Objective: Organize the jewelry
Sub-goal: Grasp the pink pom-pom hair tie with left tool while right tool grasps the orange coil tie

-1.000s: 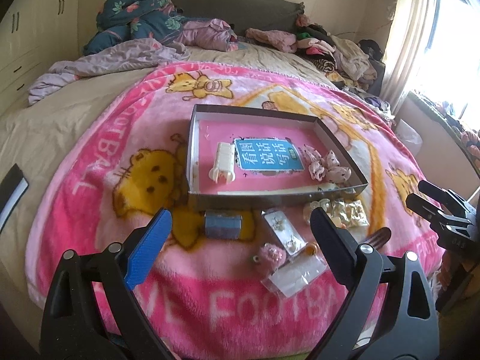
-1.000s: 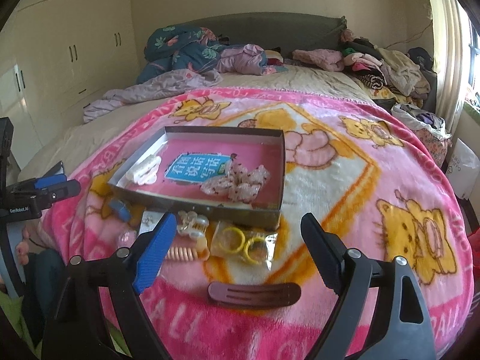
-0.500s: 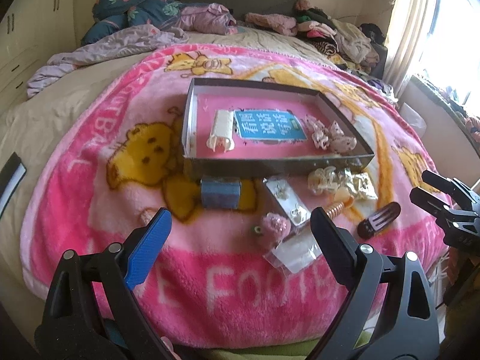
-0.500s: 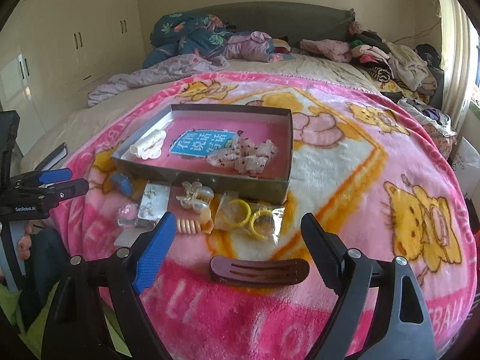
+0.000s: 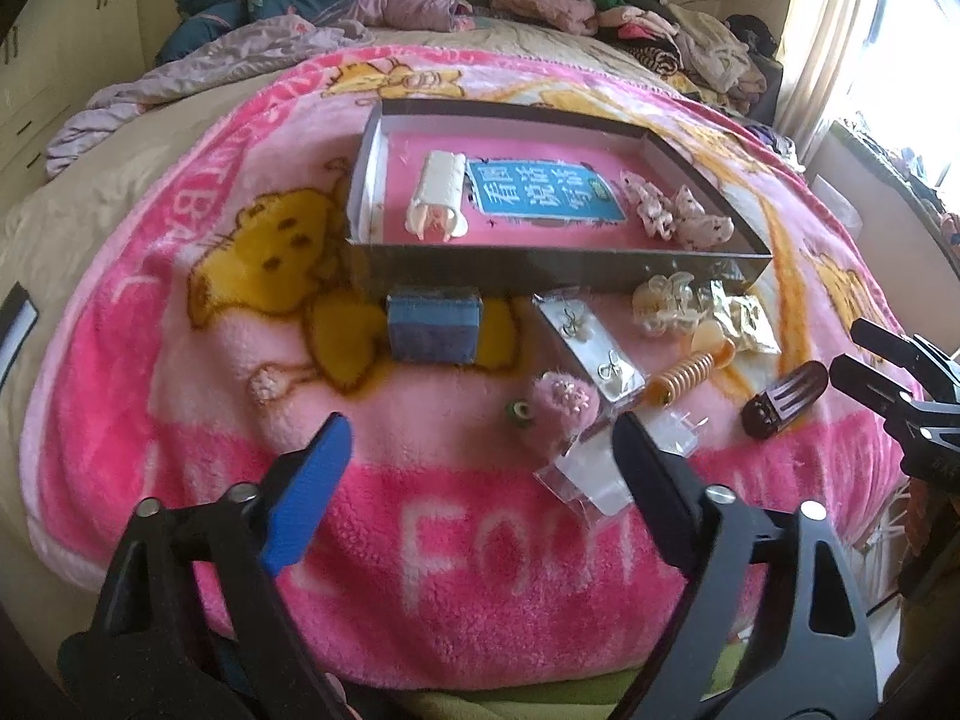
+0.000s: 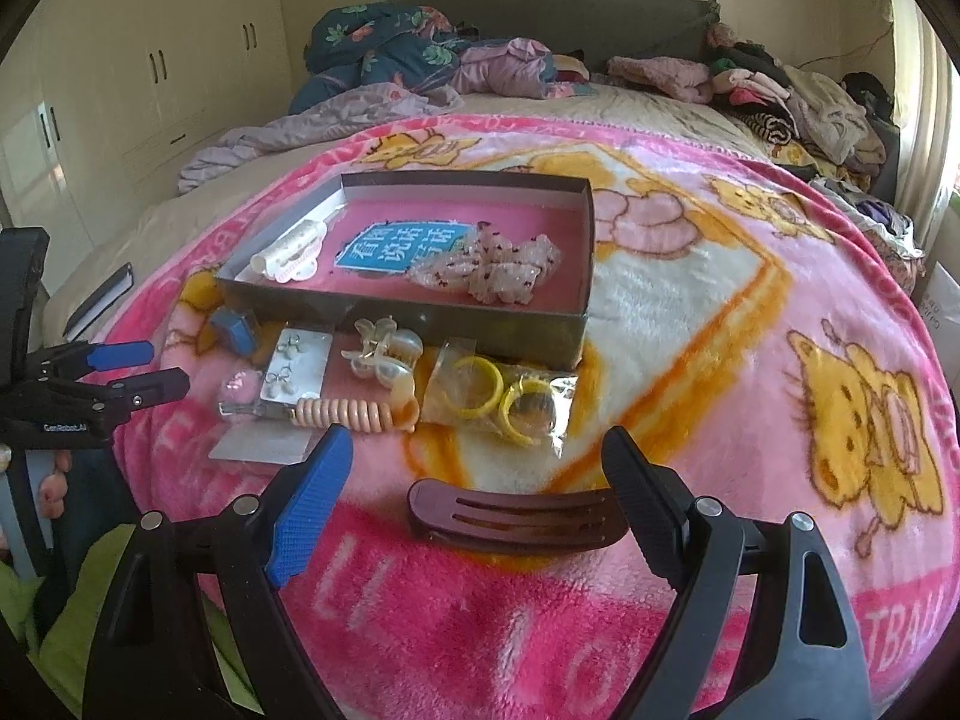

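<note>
A shallow grey box [image 5: 540, 267] [image 6: 420, 312] with a pink floor sits on the pink blanket and holds a white clip [image 5: 438, 195], a blue card and a spotted scrunchie [image 6: 498, 270]. In front of it lie a blue sponge-like block [image 5: 435, 327], an earring card [image 5: 591, 348], a pink fuzzy piece [image 5: 564, 405], a clear packet [image 5: 600, 474], an orange coil tie [image 6: 348, 414], a pale claw clip [image 6: 384, 354], bagged yellow rings [image 6: 498, 396] and a dark brown hair clip [image 6: 516, 519]. My left gripper [image 5: 480, 468] hovers over the fuzzy piece, jaws closing, nothing between them. My right gripper [image 6: 474, 480] stands open above the brown clip.
The bed carries rumpled quilts [image 6: 390, 60] and piled clothes [image 6: 780, 96] along the headboard. White wardrobes [image 6: 120, 90] stand on the left, a bright window with curtain [image 5: 840, 42] on the right. A dark flat object [image 6: 99, 300] lies at the bed's left edge.
Both grippers have sunk closer to the blanket, so the loose items look larger and nearer. The left gripper's fingers stand a little narrower than before. Nothing on the bed has moved.
</note>
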Motion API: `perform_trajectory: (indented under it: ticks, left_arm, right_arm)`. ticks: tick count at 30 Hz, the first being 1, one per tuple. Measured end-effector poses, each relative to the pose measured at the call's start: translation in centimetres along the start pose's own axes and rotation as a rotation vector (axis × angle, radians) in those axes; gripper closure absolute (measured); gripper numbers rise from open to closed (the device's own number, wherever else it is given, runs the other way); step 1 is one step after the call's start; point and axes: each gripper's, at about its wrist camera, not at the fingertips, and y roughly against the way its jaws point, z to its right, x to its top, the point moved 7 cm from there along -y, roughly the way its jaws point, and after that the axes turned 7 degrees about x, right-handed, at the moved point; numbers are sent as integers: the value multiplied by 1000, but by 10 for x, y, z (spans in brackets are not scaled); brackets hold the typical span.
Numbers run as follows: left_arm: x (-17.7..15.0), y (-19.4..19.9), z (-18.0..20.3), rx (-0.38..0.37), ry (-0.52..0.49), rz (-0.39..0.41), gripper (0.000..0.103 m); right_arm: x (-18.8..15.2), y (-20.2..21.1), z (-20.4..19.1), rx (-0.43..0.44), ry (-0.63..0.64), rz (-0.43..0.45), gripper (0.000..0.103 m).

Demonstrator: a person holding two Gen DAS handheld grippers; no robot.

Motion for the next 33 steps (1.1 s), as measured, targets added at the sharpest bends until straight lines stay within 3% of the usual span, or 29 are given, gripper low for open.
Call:
perform_trajectory:
  ticks: [8, 18, 21, 27, 33]
  left_arm:
    - [-4, -16, 17, -41, -31, -44, 50]
    - [-3, -40, 28, -52, -82, -90, 55]
    - [-5, -45, 31, -56, -94, -94, 55]
    - [0, -49, 35, -71, -109, -87, 56]
    - [4, -54, 40, -108, -108, -93, 70]
  right_arm:
    - [-7, -16, 0, 19, 6, -30, 21]
    - [-5, -30, -1, 62, 2, -51, 23]
    - [-5, -39, -6, 101, -5, -68, 28]
    - [-5, -60, -18, 143, 6, -112, 47]
    - [-3, -75, -21, 170, -16, -132, 61]
